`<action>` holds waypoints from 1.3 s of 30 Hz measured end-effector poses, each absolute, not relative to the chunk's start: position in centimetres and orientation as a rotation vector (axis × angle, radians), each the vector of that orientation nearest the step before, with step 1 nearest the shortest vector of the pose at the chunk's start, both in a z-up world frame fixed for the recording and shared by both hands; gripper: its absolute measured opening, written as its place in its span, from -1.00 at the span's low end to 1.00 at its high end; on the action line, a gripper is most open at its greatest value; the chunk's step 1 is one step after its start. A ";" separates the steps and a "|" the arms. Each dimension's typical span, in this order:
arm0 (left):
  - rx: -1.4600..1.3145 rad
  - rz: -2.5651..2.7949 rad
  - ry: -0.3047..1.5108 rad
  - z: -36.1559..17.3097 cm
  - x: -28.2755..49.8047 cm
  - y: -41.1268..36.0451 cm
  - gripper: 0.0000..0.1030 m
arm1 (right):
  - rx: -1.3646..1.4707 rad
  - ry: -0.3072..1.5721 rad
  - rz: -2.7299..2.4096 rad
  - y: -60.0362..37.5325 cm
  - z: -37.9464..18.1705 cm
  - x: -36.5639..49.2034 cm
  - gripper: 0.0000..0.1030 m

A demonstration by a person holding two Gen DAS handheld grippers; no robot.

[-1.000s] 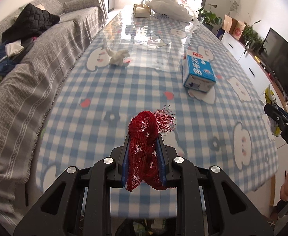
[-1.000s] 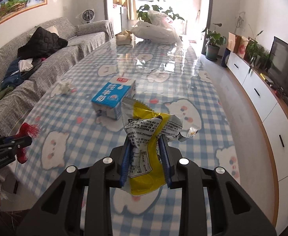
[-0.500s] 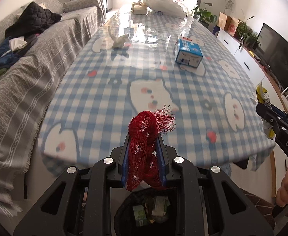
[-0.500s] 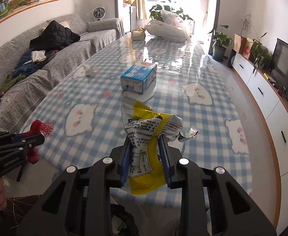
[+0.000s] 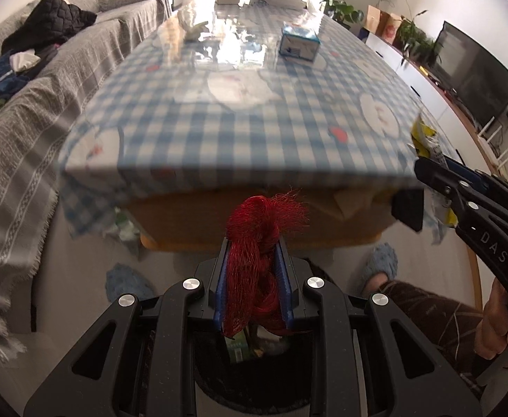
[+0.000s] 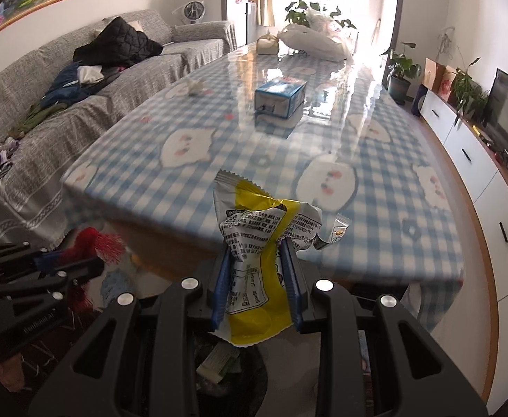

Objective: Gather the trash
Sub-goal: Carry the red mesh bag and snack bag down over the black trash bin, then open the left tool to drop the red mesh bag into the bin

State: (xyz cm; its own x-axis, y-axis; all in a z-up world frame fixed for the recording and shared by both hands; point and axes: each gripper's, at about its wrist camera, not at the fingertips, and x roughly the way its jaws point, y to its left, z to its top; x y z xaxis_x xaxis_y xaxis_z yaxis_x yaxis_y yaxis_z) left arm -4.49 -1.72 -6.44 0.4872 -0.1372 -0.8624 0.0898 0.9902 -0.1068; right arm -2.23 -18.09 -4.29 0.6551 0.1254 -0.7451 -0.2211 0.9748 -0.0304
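My left gripper [image 5: 253,243] is shut on a red mesh net bag [image 5: 257,243] and holds it off the near end of the table, above a dark trash bin [image 5: 254,375] on the floor. My right gripper [image 6: 257,246] is shut on a crumpled yellow and white snack wrapper [image 6: 254,243], also above the bin [image 6: 233,378], which holds some trash. A blue and white carton [image 6: 281,97] and a crumpled white tissue [image 6: 195,87] lie on the blue checked table [image 6: 254,160]. The left gripper with the net shows at the left of the right wrist view [image 6: 90,243].
A grey sofa [image 6: 45,104] with clothes runs along the left. A white cabinet [image 6: 480,173] and a TV [image 5: 476,80] stand on the right. A white bag [image 6: 309,40] and a box [image 6: 267,43] sit at the table's far end. Blue slippers [image 5: 381,260] are on the floor.
Both grippers have pulled back and down off the table's near edge, still holding their trash. The bin below now shows more fully under the fingers.
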 end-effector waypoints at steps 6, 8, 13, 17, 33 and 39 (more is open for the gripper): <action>-0.062 -0.136 1.074 -8.1 -7.4 -1.7 -0.55 | -0.141 0.851 0.217 -16.8 -6.1 -5.7 -0.48; -0.072 -0.140 1.092 -9.0 -8.1 -1.5 -0.55 | -0.157 0.851 0.206 -16.6 -6.8 -6.8 -0.48; -0.087 -0.140 1.117 -11.0 -9.6 -0.9 -0.55 | -0.175 0.891 0.212 -16.4 -9.1 -9.2 -0.48; -0.103 -0.136 1.153 -12.6 -10.2 -0.8 -0.56 | -0.187 0.917 0.210 -16.0 -11.0 -10.2 -0.48; -0.100 -0.079 1.139 -18.8 -11.1 -0.3 -0.55 | -0.171 0.995 0.200 -14.9 -19.3 -11.3 -0.48; -0.061 -0.071 1.158 -21.3 -11.4 -1.4 -0.55 | -0.142 1.022 0.189 -15.3 -21.2 -11.5 -0.48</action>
State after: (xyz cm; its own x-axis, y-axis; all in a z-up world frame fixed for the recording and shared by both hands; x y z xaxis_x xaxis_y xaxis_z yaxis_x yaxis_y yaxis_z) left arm -11.43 -1.41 -21.27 0.3993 -0.0875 -0.9127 0.0242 0.9961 -0.0849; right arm -11.54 -15.31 -21.19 0.5081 0.0896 -0.8566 -0.2221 0.9746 -0.0298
